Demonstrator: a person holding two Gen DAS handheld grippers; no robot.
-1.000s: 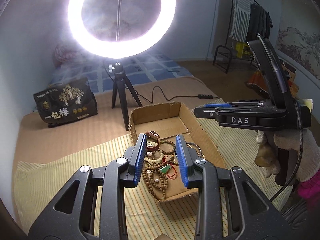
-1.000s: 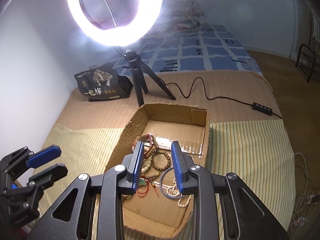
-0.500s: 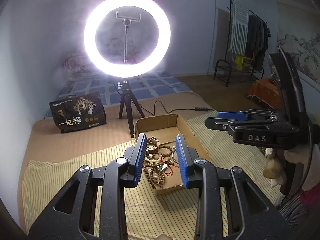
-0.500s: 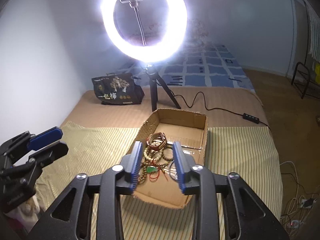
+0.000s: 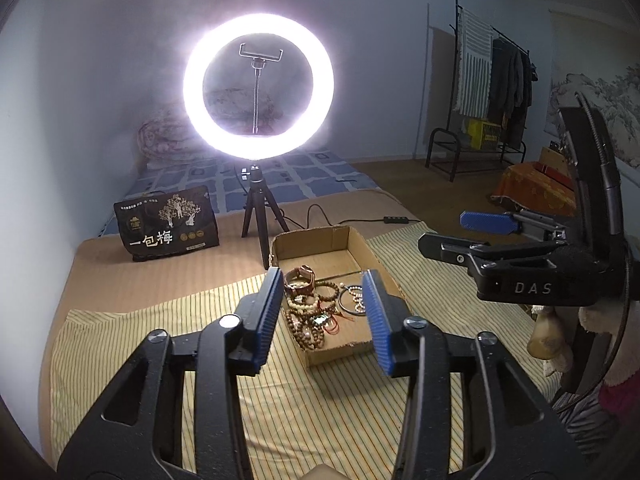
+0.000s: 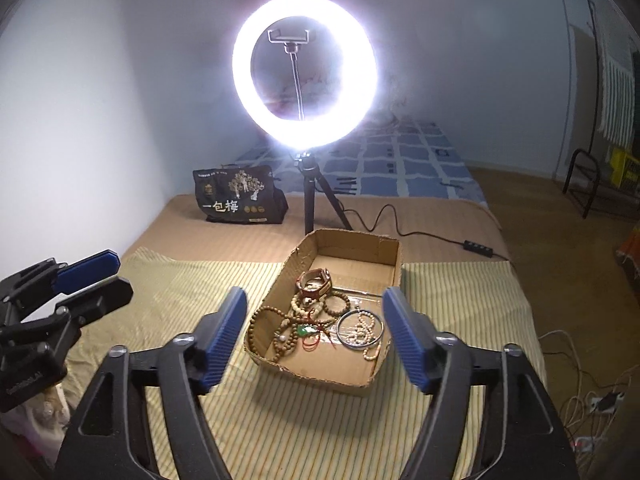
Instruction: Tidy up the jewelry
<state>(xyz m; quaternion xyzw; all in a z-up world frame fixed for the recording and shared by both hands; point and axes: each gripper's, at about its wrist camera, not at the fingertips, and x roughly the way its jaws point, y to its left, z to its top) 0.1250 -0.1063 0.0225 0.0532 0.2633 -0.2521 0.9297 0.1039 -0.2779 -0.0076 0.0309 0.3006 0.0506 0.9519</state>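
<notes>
A shallow cardboard box [image 6: 396, 254] sits on the striped cloth and holds a pile of jewelry: wooden bead bracelets [image 6: 276, 326], a brown watch [image 6: 314, 280], a silver bangle [image 6: 360, 330] and a green pendant [image 6: 303, 332]. The box also shows in the left wrist view [image 5: 352, 240], with the beads [image 5: 308, 320] inside. My left gripper [image 5: 320, 320] is open and empty, held back from the box. My right gripper [image 6: 316, 338] is wide open and empty, also back from the box. Each gripper shows in the other's view, the right [image 5: 472, 236] and the left [image 6: 100, 276].
A lit ring light [image 6: 305, 72] on a black tripod [image 6: 310, 200] stands just behind the box, its cable [image 6: 420, 232] trailing right. A black printed bag [image 6: 238, 200] lies at the back left. The striped cloth [image 6: 180, 280] covers the near surface. A clothes rack [image 5: 492, 92] stands far right.
Both grippers have pulled back and up from the box, so the box looks smaller. Both jaws have opened wider, the right most.
</notes>
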